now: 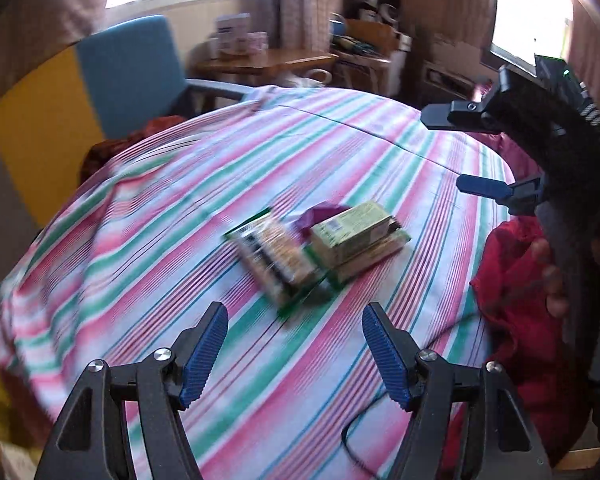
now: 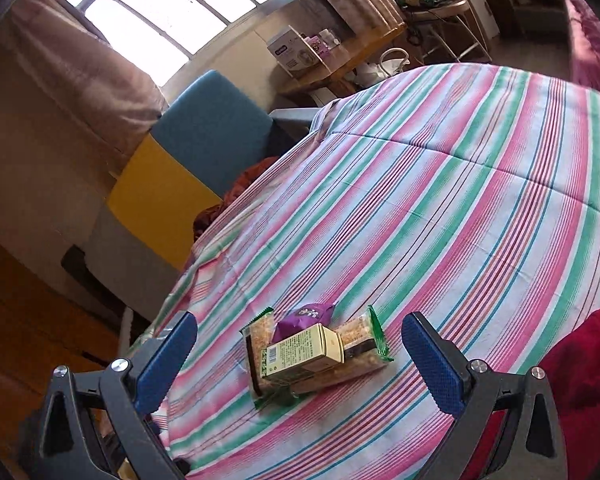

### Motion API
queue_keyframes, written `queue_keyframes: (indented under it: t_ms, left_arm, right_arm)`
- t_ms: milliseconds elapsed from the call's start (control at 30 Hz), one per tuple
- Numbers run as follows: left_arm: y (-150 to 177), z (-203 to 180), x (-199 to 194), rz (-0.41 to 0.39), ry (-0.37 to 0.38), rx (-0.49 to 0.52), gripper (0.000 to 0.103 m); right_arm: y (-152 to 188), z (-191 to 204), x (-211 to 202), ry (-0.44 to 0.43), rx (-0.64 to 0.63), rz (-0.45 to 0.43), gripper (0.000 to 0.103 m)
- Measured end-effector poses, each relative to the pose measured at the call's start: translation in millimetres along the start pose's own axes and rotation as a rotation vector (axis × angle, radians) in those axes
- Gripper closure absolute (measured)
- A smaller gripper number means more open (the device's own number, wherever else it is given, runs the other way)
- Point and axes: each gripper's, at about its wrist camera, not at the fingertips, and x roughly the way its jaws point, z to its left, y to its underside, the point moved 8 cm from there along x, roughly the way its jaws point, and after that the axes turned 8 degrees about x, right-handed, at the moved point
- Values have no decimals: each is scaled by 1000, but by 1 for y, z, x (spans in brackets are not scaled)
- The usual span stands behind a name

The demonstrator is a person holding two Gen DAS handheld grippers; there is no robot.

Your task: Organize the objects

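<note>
Nearest, the left gripper [image 1: 295, 354] hangs over the striped cloth [image 1: 380, 152] with its blue pads spread wide and nothing between them. Likewise the right gripper [image 2: 300, 364] stands released, empty, its pads either side of the snack pile in the right wrist view without touching it. Just beyond the fingertips lies the pile: two clear green-edged snack packs [image 2: 364, 344] flat on the cloth and side by side, a pale green box [image 2: 304, 354] lying across them, and a purple packet [image 2: 306, 316] tucked against the box's far side. From the left wrist view the same pile [image 1: 320, 248] is blurred. A red cloth [image 1: 516, 280] lies at the right edge. Farther off stand a blue chair [image 2: 216, 128], a wooden table [image 2: 340, 64] with boxes, and bright windows [image 2: 172, 4].
</note>
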Motion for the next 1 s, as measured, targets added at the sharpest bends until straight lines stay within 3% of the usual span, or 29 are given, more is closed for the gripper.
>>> queue_keyframes:
  t_ms: [500, 600, 667, 833, 1000]
  left_arm:
    - [-53, -32, 79, 56, 142, 131, 32]
    - [-52, -43, 95, 98, 174, 156, 34]
    - [-45, -55, 93, 103, 256, 127, 60]
    - [-13, -78, 73, 79, 306, 155, 71]
    - [17, -63, 65, 94, 342, 13, 72]
  right_arm:
    - [2, -10, 8, -43, 89, 56, 0]
    - [2, -12, 9, -50, 102, 60, 0]
    - [2, -13, 9, -53, 112, 66, 0]
    - [4, -14, 12, -54, 120, 84, 0]
    - [5, -13, 13, -52, 120, 90, 0]
